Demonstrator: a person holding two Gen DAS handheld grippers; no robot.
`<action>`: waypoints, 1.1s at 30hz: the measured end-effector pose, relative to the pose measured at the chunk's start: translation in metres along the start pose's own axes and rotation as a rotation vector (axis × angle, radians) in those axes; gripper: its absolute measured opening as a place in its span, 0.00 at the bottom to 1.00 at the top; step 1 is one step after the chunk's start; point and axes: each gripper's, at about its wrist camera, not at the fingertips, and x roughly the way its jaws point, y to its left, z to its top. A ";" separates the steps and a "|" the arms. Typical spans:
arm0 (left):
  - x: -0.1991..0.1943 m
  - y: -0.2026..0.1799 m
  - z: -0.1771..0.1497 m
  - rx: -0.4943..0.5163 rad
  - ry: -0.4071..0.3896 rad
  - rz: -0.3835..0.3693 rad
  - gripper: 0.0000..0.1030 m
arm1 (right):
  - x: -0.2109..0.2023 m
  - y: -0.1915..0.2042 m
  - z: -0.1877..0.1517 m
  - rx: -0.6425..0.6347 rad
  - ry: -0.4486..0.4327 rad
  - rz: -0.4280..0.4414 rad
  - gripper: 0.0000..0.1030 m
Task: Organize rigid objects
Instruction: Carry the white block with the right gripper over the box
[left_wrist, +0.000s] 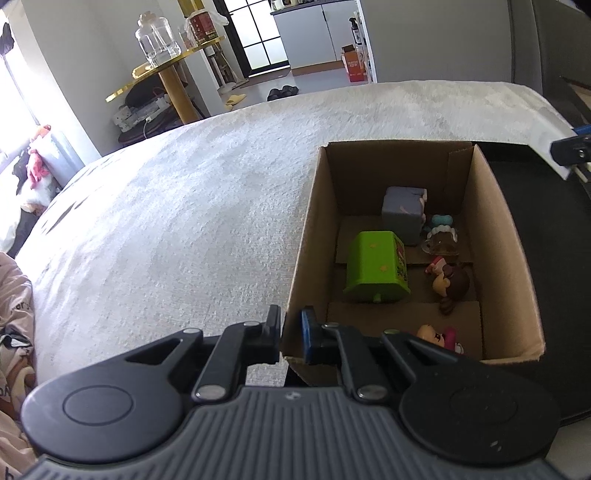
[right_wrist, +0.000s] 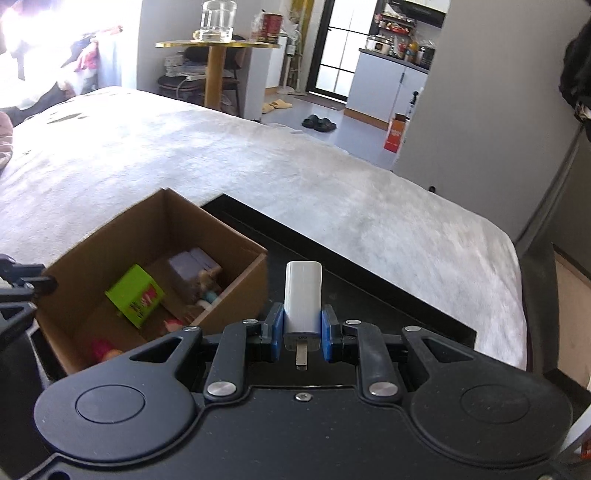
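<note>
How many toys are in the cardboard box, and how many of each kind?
In the cardboard box:
Toy boxes: 2, the green box and the lilac box
Dolls: 2, the brown-haired doll and the pink doll
Small clear piece: 1
Small teal piece: 1
Total: 6 that I can see

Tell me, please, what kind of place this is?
Probably a small studio flat. A bed with a pale blanket fills the middle of the room, a kitchen counter with pots stands just behind it, and slippers lie on the floor near a dark-framed glass door.
</note>
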 end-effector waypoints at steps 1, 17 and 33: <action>0.000 0.001 0.000 -0.001 0.001 -0.002 0.10 | 0.000 0.004 0.003 -0.010 0.000 0.001 0.20; 0.004 0.011 -0.001 -0.046 0.013 -0.041 0.09 | 0.001 0.052 0.034 -0.146 -0.006 0.039 0.20; 0.004 0.022 -0.004 -0.105 0.009 -0.102 0.09 | 0.010 0.100 0.054 -0.330 0.014 0.070 0.20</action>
